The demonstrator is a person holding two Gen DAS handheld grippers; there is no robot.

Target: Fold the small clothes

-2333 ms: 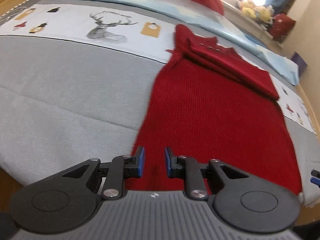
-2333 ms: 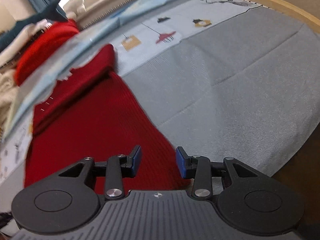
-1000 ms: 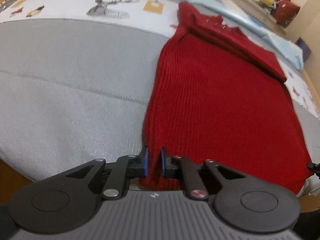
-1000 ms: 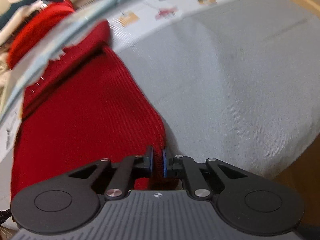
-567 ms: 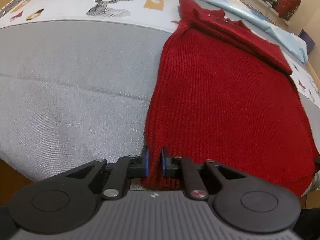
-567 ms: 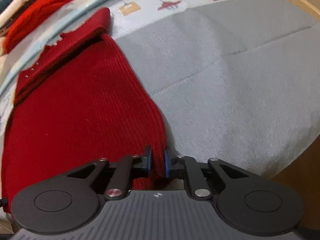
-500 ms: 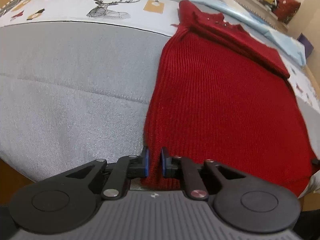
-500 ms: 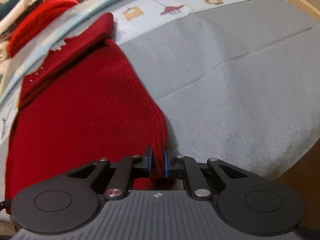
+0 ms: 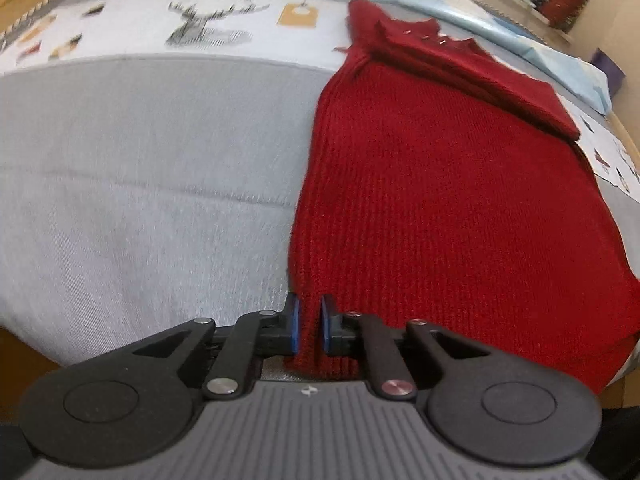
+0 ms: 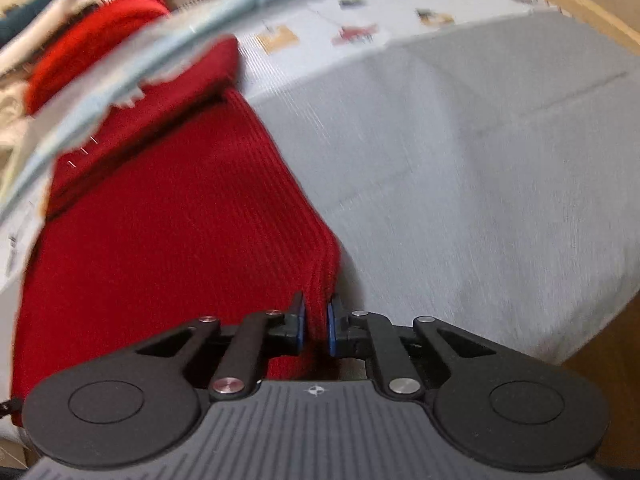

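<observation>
Two tools [image 9: 308, 326] [image 10: 315, 329] gripping one red sweater [image 9: 440, 200]

You're working over a bed covered in a grey woven sheet [image 9: 140, 168] with a pale printed band [image 9: 208, 28] across the upper frame. A red ribbed knit sweater [image 9: 440, 200] lies flat at centre right.

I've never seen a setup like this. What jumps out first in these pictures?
A deep red knitted sweater lies spread flat on a grey bedcover, its sleeves folded across the far end. At its near hem, the left claw and the right claw each pinch a corner. Beyond the sweater runs a pale printed band with a deer drawing.
</observation>
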